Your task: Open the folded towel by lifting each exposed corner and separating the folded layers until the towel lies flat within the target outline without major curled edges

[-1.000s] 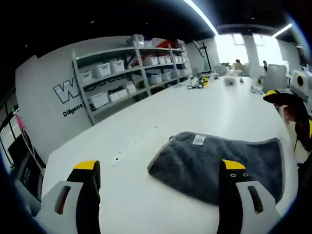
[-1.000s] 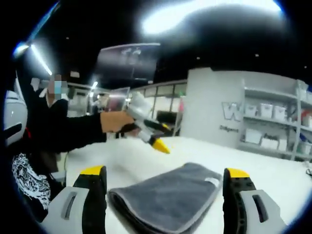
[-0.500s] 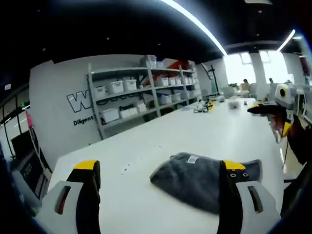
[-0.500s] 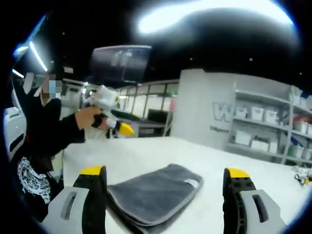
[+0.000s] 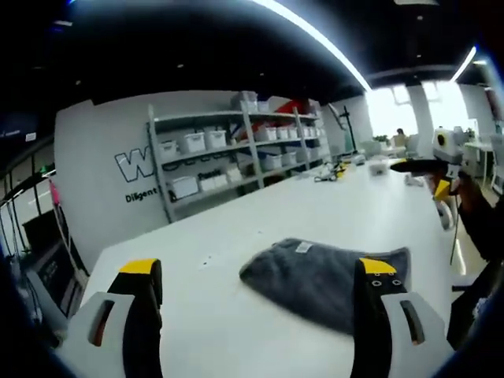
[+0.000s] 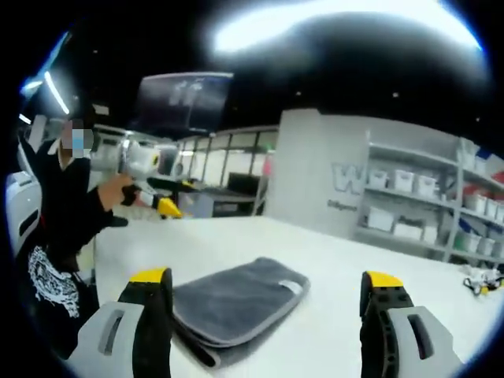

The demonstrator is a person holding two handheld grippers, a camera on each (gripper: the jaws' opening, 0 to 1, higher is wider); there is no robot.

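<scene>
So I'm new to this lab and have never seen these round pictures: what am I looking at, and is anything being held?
A person holds a hand-held gripper in each hand, and each carries a fisheye camera looking along its own two yellow-tipped jaws. In the left gripper view, the left gripper has its jaws wide apart with nothing between them; the right gripper view shows the same for the right gripper. A folded grey towel with a small white label lies on the white table. Neither gripper touches it. Each view also catches the other gripper raised above the table. Behind stand shelves with white bins.
</scene>
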